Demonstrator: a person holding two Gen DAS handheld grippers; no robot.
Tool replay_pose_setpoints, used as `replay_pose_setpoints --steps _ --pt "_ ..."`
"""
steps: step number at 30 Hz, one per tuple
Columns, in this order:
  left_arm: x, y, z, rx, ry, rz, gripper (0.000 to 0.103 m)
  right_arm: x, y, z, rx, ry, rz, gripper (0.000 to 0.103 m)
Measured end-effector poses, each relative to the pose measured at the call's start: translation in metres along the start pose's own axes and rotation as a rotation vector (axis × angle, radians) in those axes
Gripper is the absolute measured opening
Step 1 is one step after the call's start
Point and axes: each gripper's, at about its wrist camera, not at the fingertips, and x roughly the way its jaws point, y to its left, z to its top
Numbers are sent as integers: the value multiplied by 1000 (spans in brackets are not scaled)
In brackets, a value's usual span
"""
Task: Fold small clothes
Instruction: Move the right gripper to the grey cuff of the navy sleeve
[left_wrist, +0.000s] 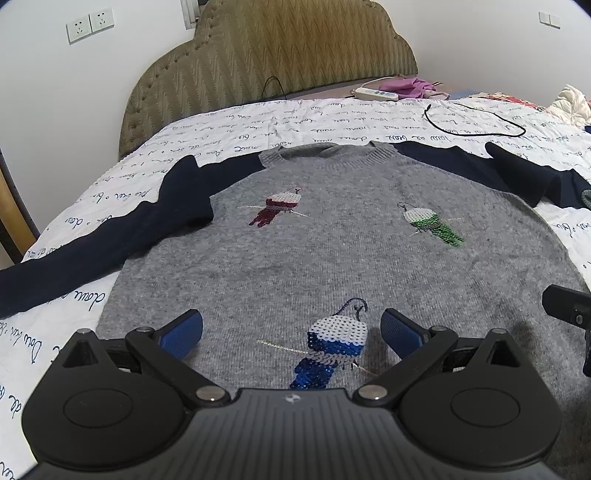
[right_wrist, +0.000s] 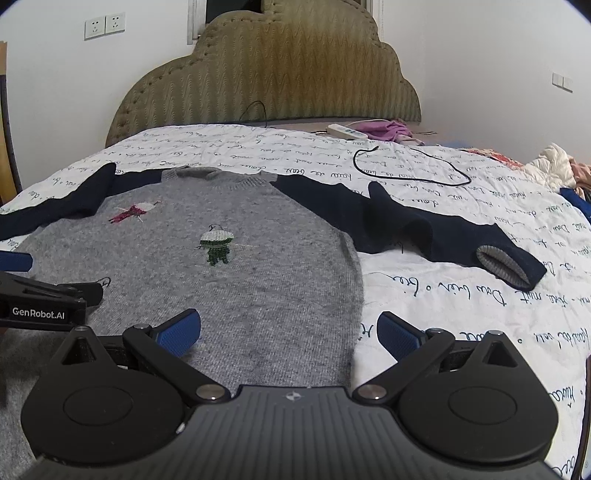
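Observation:
A small grey knit sweater (left_wrist: 332, 251) with navy sleeves and three sequin birds lies flat, front up, on the bed. It also shows in the right wrist view (right_wrist: 229, 280). Its left sleeve (left_wrist: 122, 232) stretches out to the left. Its right sleeve (right_wrist: 424, 225) lies bunched to the right, grey cuff at the end. My left gripper (left_wrist: 291, 332) is open above the lower middle of the sweater, over the blue bird. My right gripper (right_wrist: 288, 332) is open above the sweater's lower right edge. Both are empty.
The bed has a white quilt (right_wrist: 443, 314) printed with script. A black cable (right_wrist: 410, 166) loops on it behind the sweater. A white power strip (right_wrist: 347, 132), a purple cloth (right_wrist: 384, 129) and other clothes (right_wrist: 554, 162) lie at the back right. A padded headboard (right_wrist: 280, 74) stands behind.

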Motion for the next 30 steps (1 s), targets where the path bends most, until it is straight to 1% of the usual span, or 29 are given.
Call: replay_pose_setpoints --steps 5,7,10,12,14,19,21,23,25,30 --pt "0 1 2 -4 -15 -21 103 3 -2 0 -18 -5 -19 102" --pt "0 0 3 -6 -17 -29 103 3 -7 1 -17 -22 -35 100" --pt "2 -2 4 6 -19 -40 103 3 -23 3 21 -40 -63 98" --pt "3 -4 5 15 -20 -44 103 6 -36 5 55 -35 -71 95" --pt "4 -7 7 22 -21 -47 103 9 -47 5 75 -26 -84 88" --pt "8 -11 12 24 -22 -54 103 16 -72 6 102 -23 -129 88" --pt "12 -13 13 25 -16 -52 103 16 -78 6 126 -23 -118 87" --pt "15 -14 14 25 -11 -48 103 12 -77 7 138 -42 -79 87" --pt "19 -15 14 24 -5 -46 103 10 -69 8 119 -59 -51 87" --pt "24 -17 16 28 3 -32 103 11 -41 15 1 -85 -60 91"
